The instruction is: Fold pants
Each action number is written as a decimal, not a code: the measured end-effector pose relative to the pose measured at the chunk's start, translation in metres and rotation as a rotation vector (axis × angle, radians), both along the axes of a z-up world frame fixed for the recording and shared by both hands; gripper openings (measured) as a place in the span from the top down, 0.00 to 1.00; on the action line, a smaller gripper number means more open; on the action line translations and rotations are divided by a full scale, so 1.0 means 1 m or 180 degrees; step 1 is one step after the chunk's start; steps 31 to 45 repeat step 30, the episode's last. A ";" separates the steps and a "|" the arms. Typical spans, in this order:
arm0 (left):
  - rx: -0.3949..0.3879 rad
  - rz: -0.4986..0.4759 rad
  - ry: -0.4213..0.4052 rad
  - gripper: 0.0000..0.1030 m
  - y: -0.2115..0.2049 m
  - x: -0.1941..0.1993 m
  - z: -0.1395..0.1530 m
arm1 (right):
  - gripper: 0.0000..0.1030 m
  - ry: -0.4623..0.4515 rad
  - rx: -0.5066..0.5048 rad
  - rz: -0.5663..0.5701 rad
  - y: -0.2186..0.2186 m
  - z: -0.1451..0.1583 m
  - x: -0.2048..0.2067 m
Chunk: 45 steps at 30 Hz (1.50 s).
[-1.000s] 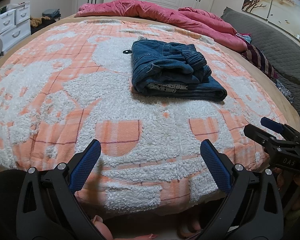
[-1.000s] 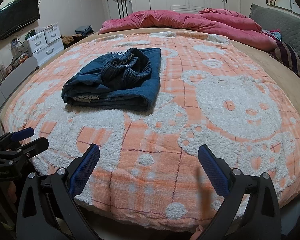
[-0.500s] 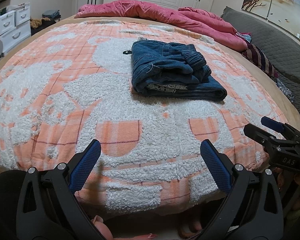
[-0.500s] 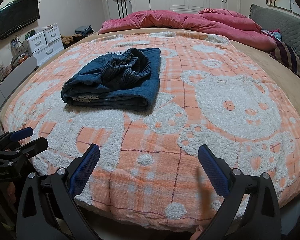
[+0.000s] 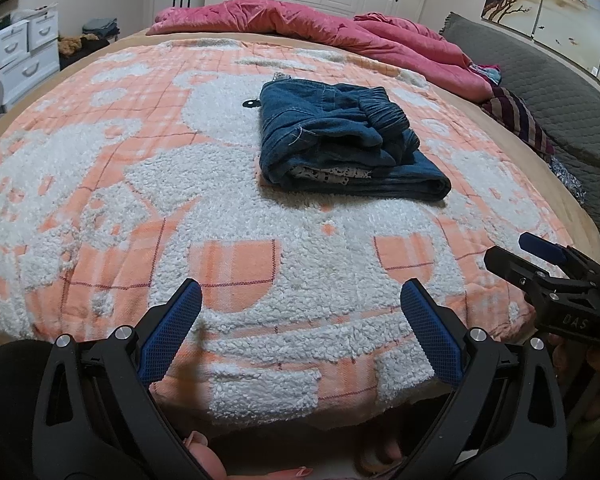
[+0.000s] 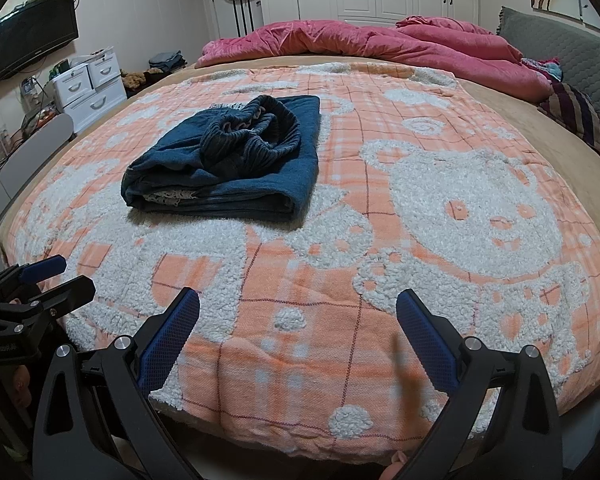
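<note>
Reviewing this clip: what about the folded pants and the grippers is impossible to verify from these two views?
- pants: underside and far edge hidden by their own folds, both views.
- Patterned lining: too small to identify.
- right gripper: cut off by the left view's edge.
- left gripper: likewise in the right view.

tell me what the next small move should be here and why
Probably none toward the cloth: keep both grippers back at the bed's near edge, or set them down. The jeans already lie in a compact folded bundle on the orange blanket, elastic waistband on top. The left gripper and right gripper are open, empty and well short of the bundle, so the fold looks done.
</note>
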<state>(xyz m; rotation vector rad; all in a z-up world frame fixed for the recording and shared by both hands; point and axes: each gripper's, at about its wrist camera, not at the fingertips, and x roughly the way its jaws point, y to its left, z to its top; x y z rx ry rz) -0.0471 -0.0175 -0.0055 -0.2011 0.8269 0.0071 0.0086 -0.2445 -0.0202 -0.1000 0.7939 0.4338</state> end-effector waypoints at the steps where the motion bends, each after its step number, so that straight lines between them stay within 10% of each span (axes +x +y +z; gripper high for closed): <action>1: -0.0001 -0.0001 0.0003 0.09 -0.001 0.000 0.000 | 0.05 0.0001 -0.0003 0.0000 0.000 0.000 0.000; 19: 0.0078 -0.0040 -0.0116 0.09 0.011 0.010 0.025 | 0.05 0.0194 0.0067 -0.0526 -0.050 0.021 0.044; 22: -0.0083 -0.0056 -0.0127 0.09 0.035 0.025 0.041 | 0.05 0.0152 0.0061 -0.0815 -0.090 0.035 0.079; 30: 0.0408 0.0646 0.0571 0.09 0.162 0.131 0.023 | 0.05 0.0181 -0.0485 -0.1643 -0.199 0.014 0.201; 45: 0.0408 0.0646 0.0571 0.09 0.162 0.131 0.023 | 0.05 0.0181 -0.0485 -0.1643 -0.199 0.014 0.201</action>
